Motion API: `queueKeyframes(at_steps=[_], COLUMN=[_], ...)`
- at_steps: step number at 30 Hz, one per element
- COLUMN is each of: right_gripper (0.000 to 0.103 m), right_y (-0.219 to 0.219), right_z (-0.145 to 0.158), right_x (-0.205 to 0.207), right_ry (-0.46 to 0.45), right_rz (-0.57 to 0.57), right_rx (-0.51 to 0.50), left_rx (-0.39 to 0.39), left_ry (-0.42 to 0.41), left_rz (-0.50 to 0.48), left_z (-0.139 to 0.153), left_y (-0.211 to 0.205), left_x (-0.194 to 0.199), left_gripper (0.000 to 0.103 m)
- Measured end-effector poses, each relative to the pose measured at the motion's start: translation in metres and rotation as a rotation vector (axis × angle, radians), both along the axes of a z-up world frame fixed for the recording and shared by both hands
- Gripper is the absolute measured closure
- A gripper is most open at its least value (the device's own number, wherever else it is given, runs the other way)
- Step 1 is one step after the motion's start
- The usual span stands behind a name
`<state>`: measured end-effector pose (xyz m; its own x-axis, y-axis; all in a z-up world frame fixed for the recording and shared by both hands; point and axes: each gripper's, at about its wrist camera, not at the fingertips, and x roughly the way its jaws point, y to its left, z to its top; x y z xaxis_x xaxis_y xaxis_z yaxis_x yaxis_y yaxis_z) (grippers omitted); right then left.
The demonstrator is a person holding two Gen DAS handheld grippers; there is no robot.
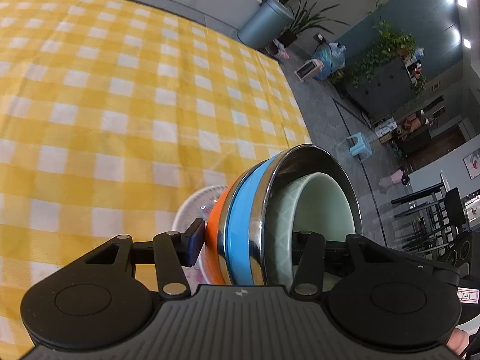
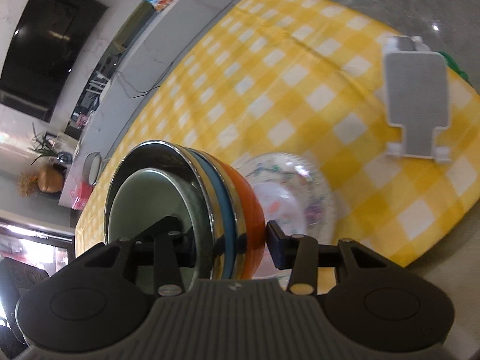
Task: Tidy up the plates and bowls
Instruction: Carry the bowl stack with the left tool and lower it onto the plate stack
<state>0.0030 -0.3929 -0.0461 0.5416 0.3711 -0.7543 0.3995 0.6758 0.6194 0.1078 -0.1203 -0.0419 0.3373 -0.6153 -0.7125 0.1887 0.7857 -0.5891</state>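
Two grippers hold one stack of bowls up over the table.

The left gripper [image 1: 246, 249] pinches the stack of bowls [image 1: 270, 216] at its side, one finger on the orange bowl [image 1: 213, 234] outside and one finger inside by the green bowl [image 1: 318, 207]. The right gripper [image 2: 231, 240] pinches the same stack from the other side in the same way. The stack is tipped on its side, above the yellow checked tablecloth [image 1: 105, 90]. The green bowl sits in a shiny metal bowl [image 1: 303, 156], then a blue bowl [image 1: 243, 210], then the orange one. A white flowered plate [image 2: 288, 192] is right behind the orange bowl; I cannot tell if it touches. The green bowl looks loose, so I think it could slide out and drop if the stack tips more. The shiny bowls could also slip if one gripper lets go. A white stand [image 2: 415, 96] sits farther off on the cloth.
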Motion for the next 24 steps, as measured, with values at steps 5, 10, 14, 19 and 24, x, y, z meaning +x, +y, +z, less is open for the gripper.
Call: queueKeyframes(at_steps=[5,10,14,19,24], right_gripper=[0.06,0.06,0.059,0.058,0.054], right_y=[-0.012,-0.014,-0.012,-0.01,-0.009], right_z=[-0.01,-0.017,-0.022,-0.021,-0.021], right_x=[0.001,0.006,0.01,0.009,0.006], right_ry=[0.026,0.038,0.056,0.044,0.029], right_rz=[-0.006,-0.002,-0.001,-0.006,-0.007], right_rx=[-0.004,0.015,0.023,0.013,0.015], left_rx=[0.01,0.028,0.047,0.052,0.063], left_ry=[0.022,0.026,0.021,0.016,0.027], left_rz=[-0.005,0.007,0.005,-0.001,-0.012], left_z=[-0.011,-0.012,-0.013,-0.012,-0.011], left_y=[-0.008,-0.006,-0.008,-0.007,-0.008], left_x=[0.002,0.002,0.001,0.0,0.002], left_gripper=[0.048,0.048,0.048,0.05,0.05])
